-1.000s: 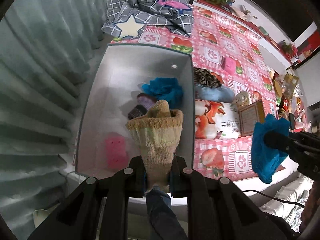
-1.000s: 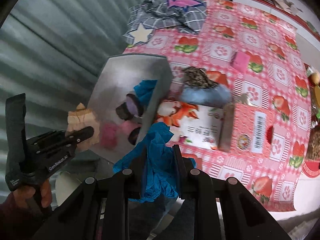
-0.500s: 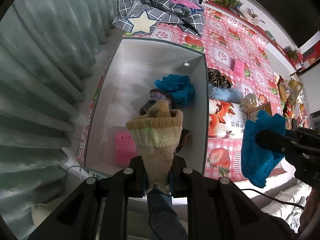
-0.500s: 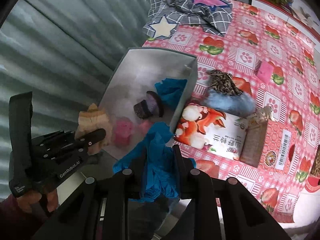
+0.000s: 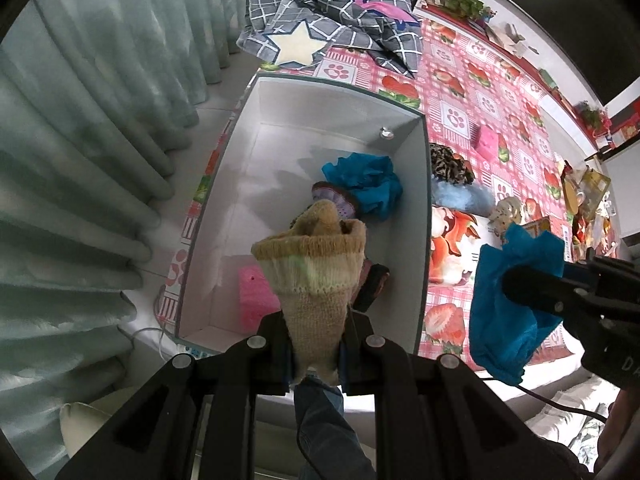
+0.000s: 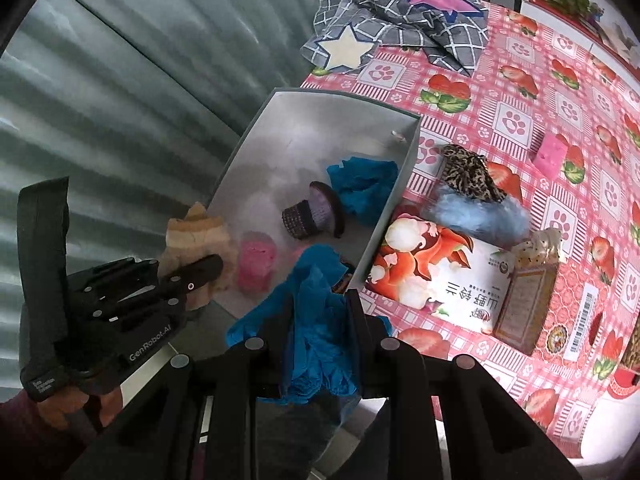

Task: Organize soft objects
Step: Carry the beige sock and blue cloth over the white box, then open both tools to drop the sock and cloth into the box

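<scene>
- Gripping a tan knitted sock (image 5: 316, 276), our left claw (image 5: 316, 344) is clamped tight on its lower part, holding it above the near end of the white box (image 5: 424, 200).
- We hold a crumpled blue cloth (image 6: 316, 320) pinched fast in our right claw (image 6: 320, 340), just outside the box's near right corner.
- Inside the box we see another blue cloth (image 5: 368, 188), a purple knitted piece (image 5: 340, 202) and a pink sponge (image 5: 252, 300).
- Beside the box, on the strawberry-print tabletop (image 5: 480, 92), lie a leopard-print item (image 5: 450, 162), a fluffy light-blue item (image 5: 460, 196) and a printed packet (image 6: 440, 272).
</scene>
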